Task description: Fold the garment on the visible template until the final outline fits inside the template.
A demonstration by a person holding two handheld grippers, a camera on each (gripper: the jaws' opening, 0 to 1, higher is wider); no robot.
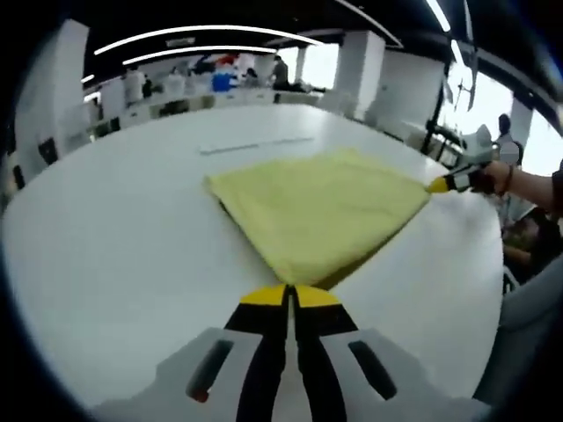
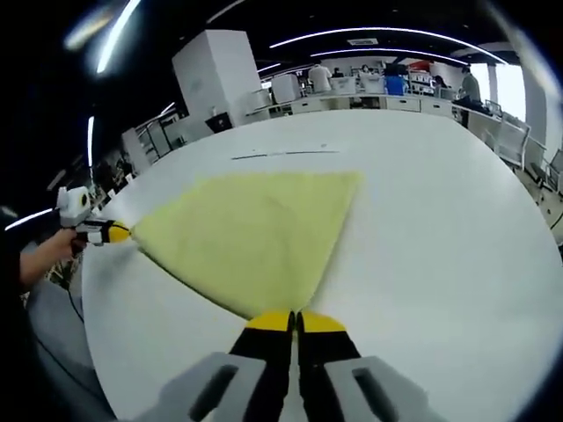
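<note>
A yellow garment (image 1: 321, 211) lies flat on the white table (image 1: 114, 237), folded into a wedge shape. In the left gripper view my left gripper (image 1: 290, 296) is shut on the garment's near corner. My right gripper (image 1: 450, 183) comes in from the right, held by a hand, shut on the garment's right corner. In the right gripper view the garment (image 2: 251, 229) spreads ahead. My right gripper (image 2: 295, 322) pinches its near corner, and my left gripper (image 2: 110, 233) holds the left corner. A thin dark line (image 1: 255, 145) marks the table beyond the garment.
The round white table (image 2: 440, 255) has bare surface on all sides of the garment. The thin line (image 2: 286, 154) lies past the cloth's far edge. Desks, white pillars and people stand in the background. A person's hand (image 1: 506, 176) holds the right gripper.
</note>
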